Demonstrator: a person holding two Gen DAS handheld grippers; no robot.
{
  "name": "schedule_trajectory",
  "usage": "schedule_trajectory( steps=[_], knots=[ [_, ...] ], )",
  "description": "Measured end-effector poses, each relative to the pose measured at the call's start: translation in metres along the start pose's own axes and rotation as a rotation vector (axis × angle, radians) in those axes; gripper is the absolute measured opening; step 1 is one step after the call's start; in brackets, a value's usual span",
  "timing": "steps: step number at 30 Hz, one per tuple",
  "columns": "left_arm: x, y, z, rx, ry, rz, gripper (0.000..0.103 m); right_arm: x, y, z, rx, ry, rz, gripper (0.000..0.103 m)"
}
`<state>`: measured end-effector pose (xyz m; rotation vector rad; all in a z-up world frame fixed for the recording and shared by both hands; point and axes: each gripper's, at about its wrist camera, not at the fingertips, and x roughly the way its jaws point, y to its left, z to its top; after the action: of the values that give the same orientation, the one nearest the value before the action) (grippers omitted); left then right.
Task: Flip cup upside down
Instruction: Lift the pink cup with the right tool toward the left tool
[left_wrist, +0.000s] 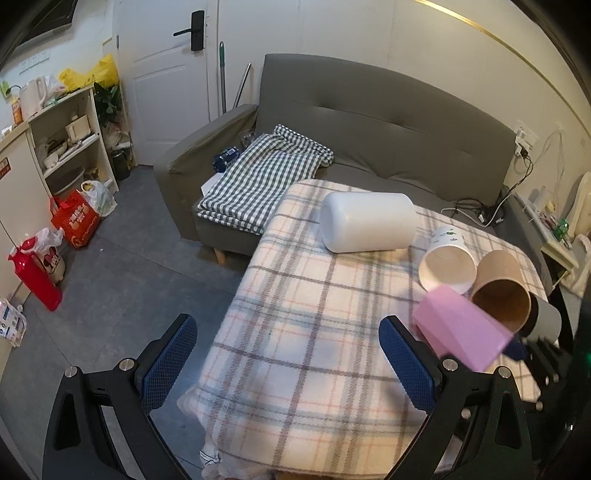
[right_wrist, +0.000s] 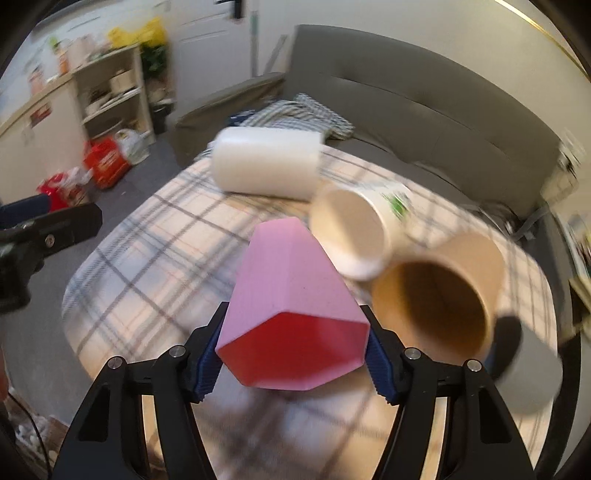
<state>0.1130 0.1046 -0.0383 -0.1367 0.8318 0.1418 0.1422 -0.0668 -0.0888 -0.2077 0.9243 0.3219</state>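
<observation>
My right gripper (right_wrist: 291, 347) is shut on a pink faceted cup (right_wrist: 288, 291), gripping it near the rim. The cup is held above the table, its open mouth toward the camera and its base pointing away. The right wrist view is blurred by motion. In the left wrist view the pink cup (left_wrist: 461, 332) hangs tilted at the table's right side, with a bit of the right gripper (left_wrist: 517, 349) behind it. My left gripper (left_wrist: 288, 350) is open and empty, low over the table's near left edge.
On the plaid-covered table (left_wrist: 314, 314) lie a large white container (left_wrist: 367, 227), a white paper cup (left_wrist: 447, 260) and a brown paper cup (left_wrist: 500, 291), all on their sides. A grey-white cylinder (left_wrist: 545, 321) is at the right edge. A grey sofa (left_wrist: 388, 122) stands behind.
</observation>
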Motion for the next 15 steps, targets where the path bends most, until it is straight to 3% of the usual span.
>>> schedule_trajectory(
  steps=[15],
  knots=[
    [-0.018,-0.005,-0.011,0.033,-0.019,-0.023,0.102,-0.023,0.023,-0.040,0.133,0.036,-0.041,0.066]
  ],
)
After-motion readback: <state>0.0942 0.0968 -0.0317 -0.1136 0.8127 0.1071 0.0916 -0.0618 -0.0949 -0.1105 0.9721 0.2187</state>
